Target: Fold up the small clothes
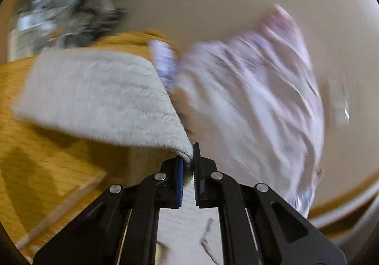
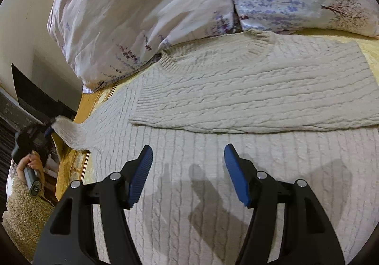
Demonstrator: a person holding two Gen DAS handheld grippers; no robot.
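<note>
Start at the far left of the right wrist view: your left gripper [image 2: 48, 131] sits off the edge of the bed, with your hand [image 2: 32, 164] on its handle below, and it has the cuff of the sweater's left sleeve [image 2: 71, 134] pinched and drawn out sideways. The left wrist view confirms it: the jaws are closed to a narrow gap with the knit sleeve end [image 1: 188, 158] clamped between the blue pads [image 1: 180, 184], and the fabric lifts away over the yellow bedspread [image 1: 47, 146]. That view is smeared with motion, so finer detail of the grip is hard to read. Holding the cuff taut and clear of the bed looks meant to let you swing the sleeve across the body without it bunching.

Moving right, the cream cable-knit sweater [image 2: 236, 90] lies flat on the bedspread, its ribbed neckline [image 2: 213, 52] toward the floral pillows [image 2: 165, 4]. The other sleeve appears already laid across the chest as a band, which would explain why only the left one is in hand.

Further right and low in that view, your right gripper [image 2: 188, 175] hovers above the sweater's lower body with jaws spread wide and nothing between them; its shadow falls on the knit directly beneath. Held there, it seems ready to pin or smooth the body while the sleeve comes over.
</note>
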